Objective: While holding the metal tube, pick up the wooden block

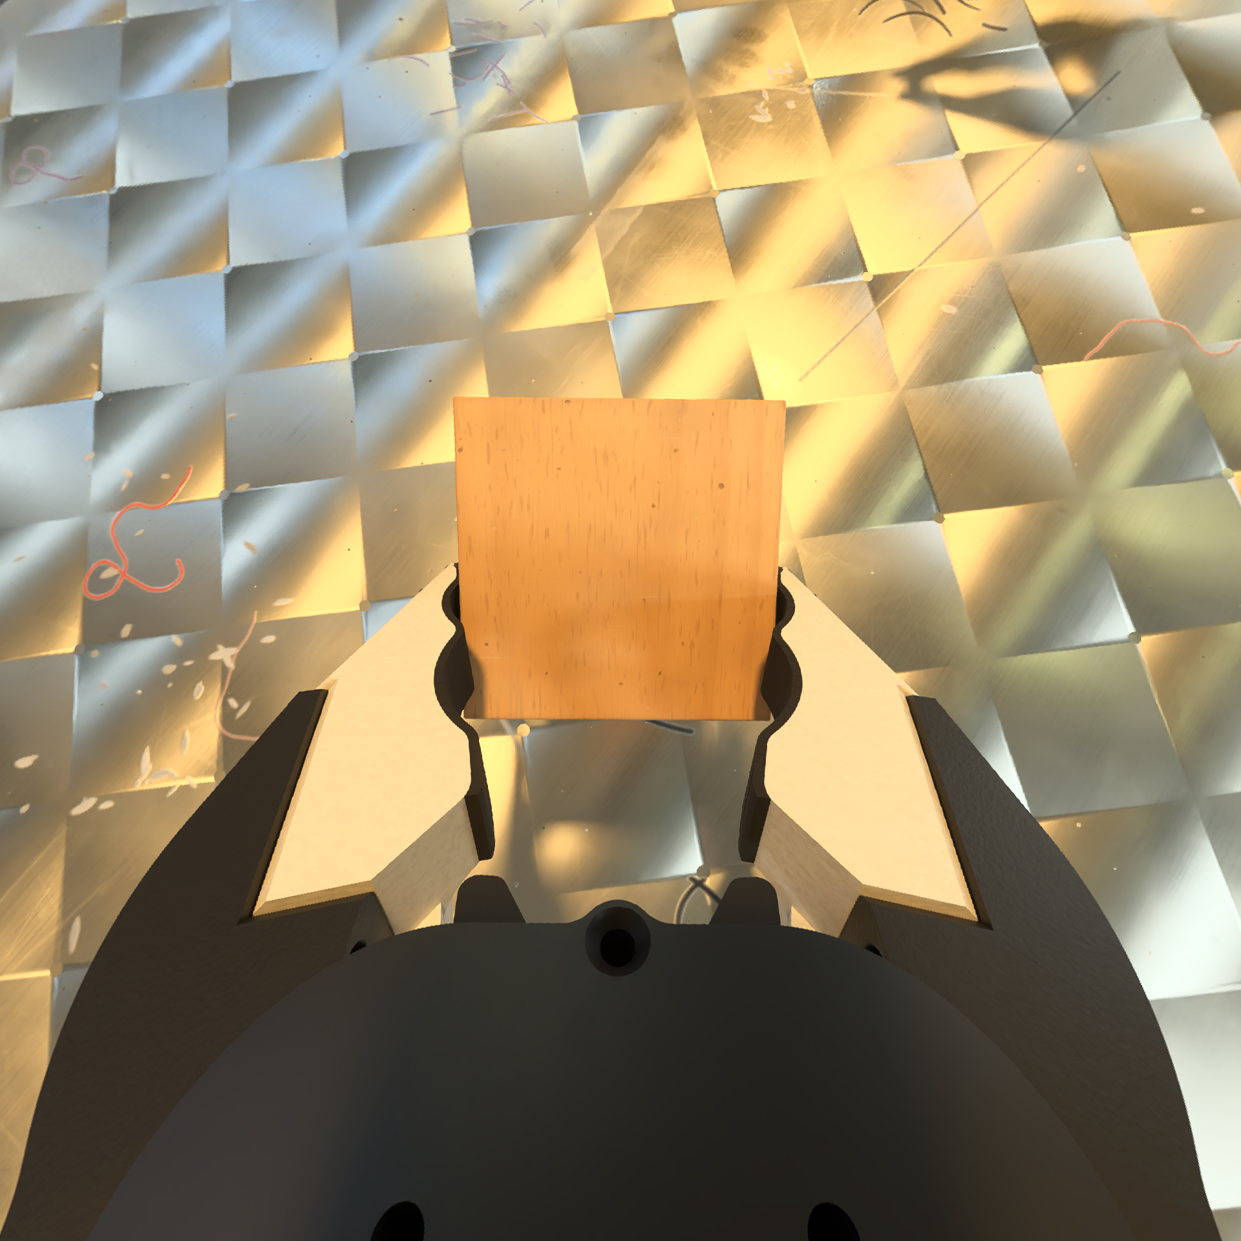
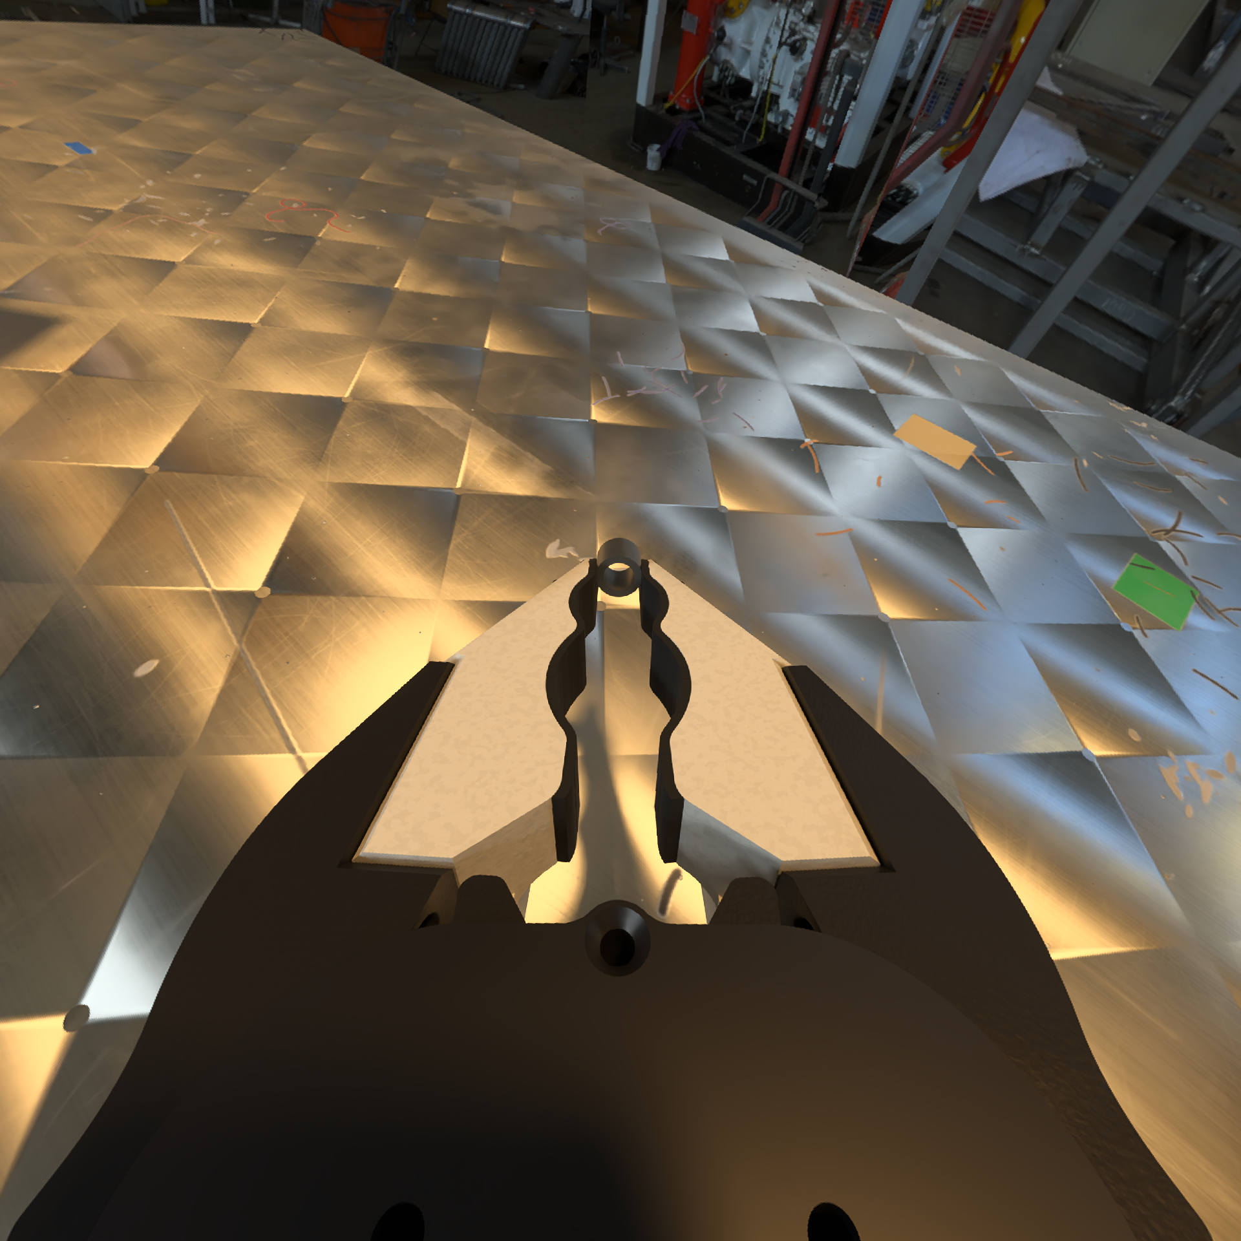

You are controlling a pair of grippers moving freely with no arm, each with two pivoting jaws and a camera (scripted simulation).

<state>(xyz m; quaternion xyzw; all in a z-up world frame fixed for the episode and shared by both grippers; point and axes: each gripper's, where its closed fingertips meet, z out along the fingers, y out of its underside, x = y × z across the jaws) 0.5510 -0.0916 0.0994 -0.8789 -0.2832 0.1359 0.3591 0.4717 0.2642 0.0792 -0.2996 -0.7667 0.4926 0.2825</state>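
Note:
In the left wrist view, the wooden block (image 1: 618, 557), a light orange-brown cuboid, sits between my left gripper's (image 1: 618, 584) two fingers, whose dark pads press its left and right sides. The block appears held above the metal table (image 1: 268, 302). In the right wrist view, my right gripper (image 2: 619, 571) is shut on the metal tube (image 2: 619, 569), a short grey hollow cylinder pinched at the fingertips with its open end facing the camera. It is held above the table (image 2: 336, 403).
The table is brushed metal in a checkered pattern, with scattered shavings and thread bits. A tan flat patch (image 2: 935, 440) and a green flat patch (image 2: 1155, 591) lie to the right. The table's far edge (image 2: 839, 268) runs diagonally, with workshop machinery (image 2: 772, 87) beyond.

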